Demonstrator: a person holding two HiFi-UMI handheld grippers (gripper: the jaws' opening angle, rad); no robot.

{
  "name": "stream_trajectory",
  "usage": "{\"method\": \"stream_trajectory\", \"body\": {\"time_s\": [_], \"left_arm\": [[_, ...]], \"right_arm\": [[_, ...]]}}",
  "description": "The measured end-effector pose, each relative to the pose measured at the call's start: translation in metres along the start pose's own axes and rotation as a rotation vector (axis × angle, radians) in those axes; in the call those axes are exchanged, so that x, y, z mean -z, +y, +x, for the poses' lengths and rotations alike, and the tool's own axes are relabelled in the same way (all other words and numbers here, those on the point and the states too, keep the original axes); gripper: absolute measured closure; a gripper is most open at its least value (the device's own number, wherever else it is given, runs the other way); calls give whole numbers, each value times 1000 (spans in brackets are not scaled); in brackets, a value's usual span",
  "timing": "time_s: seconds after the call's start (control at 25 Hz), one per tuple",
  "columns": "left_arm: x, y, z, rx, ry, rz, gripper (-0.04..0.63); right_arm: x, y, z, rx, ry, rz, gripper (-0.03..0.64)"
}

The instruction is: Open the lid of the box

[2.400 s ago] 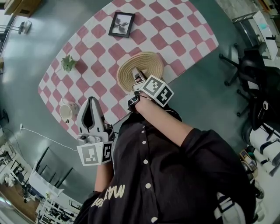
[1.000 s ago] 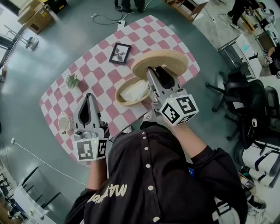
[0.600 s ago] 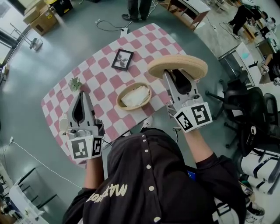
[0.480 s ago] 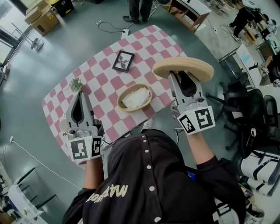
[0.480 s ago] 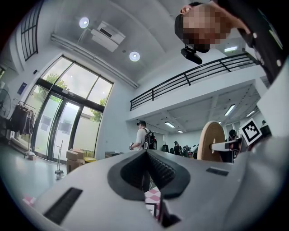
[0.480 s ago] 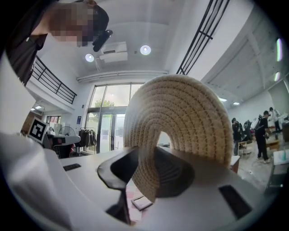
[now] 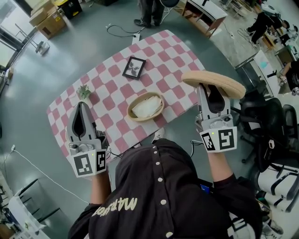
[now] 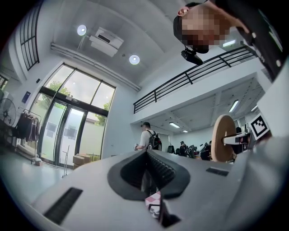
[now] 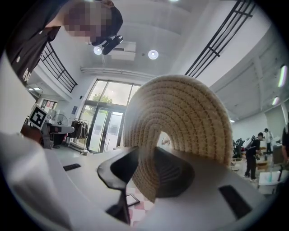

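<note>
The round woven box (image 7: pixel 145 106) stands open on the checkered table (image 7: pixel 107 74), with white cloth inside. Its woven lid (image 7: pixel 214 83) is off and in the air past the table's right edge. My right gripper (image 7: pixel 212 92) is shut on the lid's rim. In the right gripper view the lid (image 9: pixel 180 122) stands on edge between the jaws of that gripper (image 9: pixel 146 176). My left gripper (image 7: pixel 81 116) hovers over the table's near left corner, jaws together and empty. From the left gripper (image 8: pixel 146 178) view the lid (image 8: pixel 223 137) shows at the far right.
A framed picture (image 7: pixel 134 67) lies at the table's far side and a small plant (image 7: pixel 84 92) at its left. Office chairs (image 7: pixel 261 116) stand right of the table. Cardboard boxes (image 7: pixel 46 18) sit on the floor at the far left, and a person (image 7: pixel 149 9) stands beyond the table.
The right gripper has lifted the lid off the box and carried it up and to the right, past the table's edge, rolling it. The left gripper has risen a little.
</note>
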State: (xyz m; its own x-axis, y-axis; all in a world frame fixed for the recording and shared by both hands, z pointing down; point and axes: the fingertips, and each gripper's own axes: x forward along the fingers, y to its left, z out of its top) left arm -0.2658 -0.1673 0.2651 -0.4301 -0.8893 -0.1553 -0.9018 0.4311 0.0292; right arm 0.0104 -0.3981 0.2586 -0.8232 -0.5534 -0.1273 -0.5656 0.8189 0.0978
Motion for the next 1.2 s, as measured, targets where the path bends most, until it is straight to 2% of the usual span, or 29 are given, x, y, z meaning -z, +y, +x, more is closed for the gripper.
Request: {"method": "stream_trajectory", "body": {"time_s": [0.32,0.6,1.2], "left_arm": [[0,6,-8,-21,8,26,584],[14,3,-12,-33,34,-2,584],[24,4,-8,-45,60,0,584]], "right_arm": [[11,-11,-9,48,13,-7,500],[30,-22,-9,75,36,5,500],[44,-15,7,47,61,-2,500]]}}
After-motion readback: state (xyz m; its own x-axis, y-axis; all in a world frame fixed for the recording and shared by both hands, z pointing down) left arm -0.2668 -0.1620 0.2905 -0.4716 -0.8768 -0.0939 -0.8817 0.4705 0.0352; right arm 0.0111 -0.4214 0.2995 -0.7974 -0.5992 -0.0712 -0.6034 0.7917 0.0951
